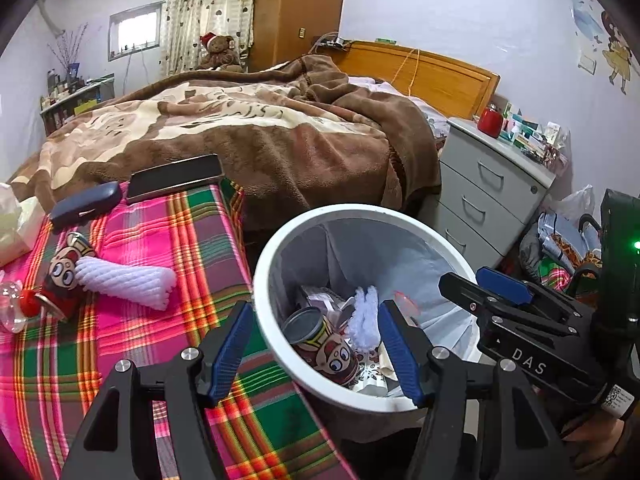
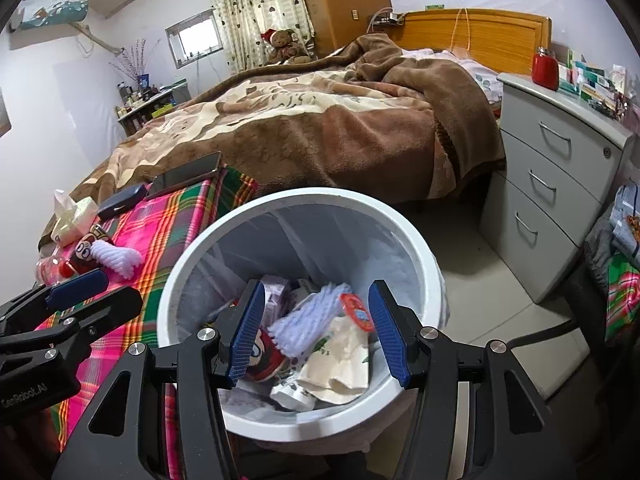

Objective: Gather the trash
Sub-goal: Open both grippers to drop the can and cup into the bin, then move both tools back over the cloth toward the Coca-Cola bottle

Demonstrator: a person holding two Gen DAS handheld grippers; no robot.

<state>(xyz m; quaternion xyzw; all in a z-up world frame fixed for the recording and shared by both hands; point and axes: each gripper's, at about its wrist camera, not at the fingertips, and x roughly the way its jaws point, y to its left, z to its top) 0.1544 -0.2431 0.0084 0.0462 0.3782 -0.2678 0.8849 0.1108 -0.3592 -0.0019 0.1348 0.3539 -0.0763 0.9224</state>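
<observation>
A white trash bin (image 1: 352, 210) (image 2: 320, 194) with a liner stands beside the plaid cloth (image 1: 160, 352). Inside it lie a cartoon-face can (image 1: 324, 344) (image 2: 264, 356), a white foam net (image 1: 364, 320) (image 2: 308, 320), crumpled paper (image 2: 340, 364) and a red lid (image 2: 354, 310). On the cloth rest another cartoon can (image 1: 64, 272), a second foam net (image 1: 124, 280) and a clear bottle with a red cap (image 1: 16, 300). My left gripper (image 1: 316, 312) is open and empty, straddling the bin's near rim. My right gripper (image 2: 316, 288) hangs open and empty over the bin's mouth.
A dark glasses case (image 1: 86, 204), a phone (image 1: 176, 178) and a tissue pack (image 1: 16, 228) lie at the cloth's far end. Behind is a bed with a brown blanket (image 1: 260, 132). A grey drawer cabinet (image 1: 480, 184) and bags (image 1: 560, 248) stand on the right.
</observation>
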